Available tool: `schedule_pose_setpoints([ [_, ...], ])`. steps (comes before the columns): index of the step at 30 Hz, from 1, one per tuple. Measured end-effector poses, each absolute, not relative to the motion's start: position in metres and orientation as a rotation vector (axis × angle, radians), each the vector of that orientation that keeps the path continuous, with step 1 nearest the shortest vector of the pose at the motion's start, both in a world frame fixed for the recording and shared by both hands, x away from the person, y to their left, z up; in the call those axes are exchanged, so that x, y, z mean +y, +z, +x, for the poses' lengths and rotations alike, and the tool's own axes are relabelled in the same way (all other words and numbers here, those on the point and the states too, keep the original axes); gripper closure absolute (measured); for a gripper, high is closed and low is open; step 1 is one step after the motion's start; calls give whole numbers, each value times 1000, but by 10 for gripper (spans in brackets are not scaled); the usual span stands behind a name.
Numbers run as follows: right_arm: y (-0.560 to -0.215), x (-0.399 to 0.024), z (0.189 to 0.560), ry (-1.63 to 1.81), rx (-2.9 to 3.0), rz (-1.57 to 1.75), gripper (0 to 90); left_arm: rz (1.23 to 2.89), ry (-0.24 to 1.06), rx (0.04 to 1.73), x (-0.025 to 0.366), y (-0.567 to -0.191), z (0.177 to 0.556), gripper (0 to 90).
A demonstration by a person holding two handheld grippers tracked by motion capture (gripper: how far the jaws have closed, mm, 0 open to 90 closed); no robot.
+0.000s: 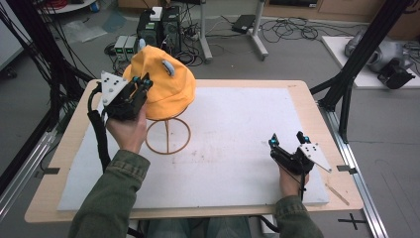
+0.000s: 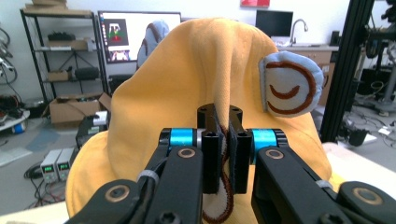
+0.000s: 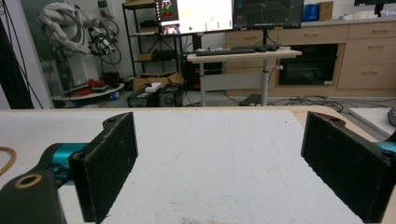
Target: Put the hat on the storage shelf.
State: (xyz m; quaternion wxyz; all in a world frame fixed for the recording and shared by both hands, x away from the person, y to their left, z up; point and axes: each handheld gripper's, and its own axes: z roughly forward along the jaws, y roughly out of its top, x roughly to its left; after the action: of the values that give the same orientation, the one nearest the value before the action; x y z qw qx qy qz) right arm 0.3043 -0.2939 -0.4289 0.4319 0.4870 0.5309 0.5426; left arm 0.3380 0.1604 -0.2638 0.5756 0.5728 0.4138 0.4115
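An orange hat [image 1: 166, 87] with pale blue ears is seen draped over the top of a thin wire stand [image 1: 167, 135], whose round base ring rests on the white mat [image 1: 237, 144] covering the wooden table [image 1: 302, 85]. The hat hangs over the upper part of the stand, so that only the stem and base ring are left showing below its brim. Nothing is seen inside the base ring except bare mat.

The left gripper [image 1: 140, 83] is held against the near left side of the hat, just above the stand's base. In the left gripper view, its jaws are seen drawn together on a fold of the hat's fabric [image 2: 223, 140], with a brown-stitched edge pinched between the pads. One blue ear [image 2: 290, 84] with a brown spiral is seen to the right of the fold, higher on the hat.

The right gripper [image 1: 287, 141] is held low over the mat, well apart from the stand, toward the table's near right corner. Its jaws are spread wide, and only bare mat is seen between them in the right gripper view [image 3: 219, 168].
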Motion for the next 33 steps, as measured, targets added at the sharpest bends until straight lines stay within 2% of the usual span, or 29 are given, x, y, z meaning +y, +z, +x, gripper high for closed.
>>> schedule_pose_setpoints([
  [13,-429,-291,305,1352,1334,1214,105,1360,961,971,158,-271,330,845],
  [15,-429,-291,306,1353,1336,1214,105,1348,972,981,159,-271,331,767],
  [17,-429,-291,305,1349,1333,1212,105,1314,984,1004,161,-271,332,550],
  [18,-428,-292,305,1346,1327,1205,105,1306,987,1009,163,-271,333,474],
  [20,-428,-292,305,1347,1327,1208,105,1307,1012,1012,165,-270,332,388],
  [33,-428,-289,305,1351,1331,1208,105,1303,1063,1007,191,-261,318,202],
])
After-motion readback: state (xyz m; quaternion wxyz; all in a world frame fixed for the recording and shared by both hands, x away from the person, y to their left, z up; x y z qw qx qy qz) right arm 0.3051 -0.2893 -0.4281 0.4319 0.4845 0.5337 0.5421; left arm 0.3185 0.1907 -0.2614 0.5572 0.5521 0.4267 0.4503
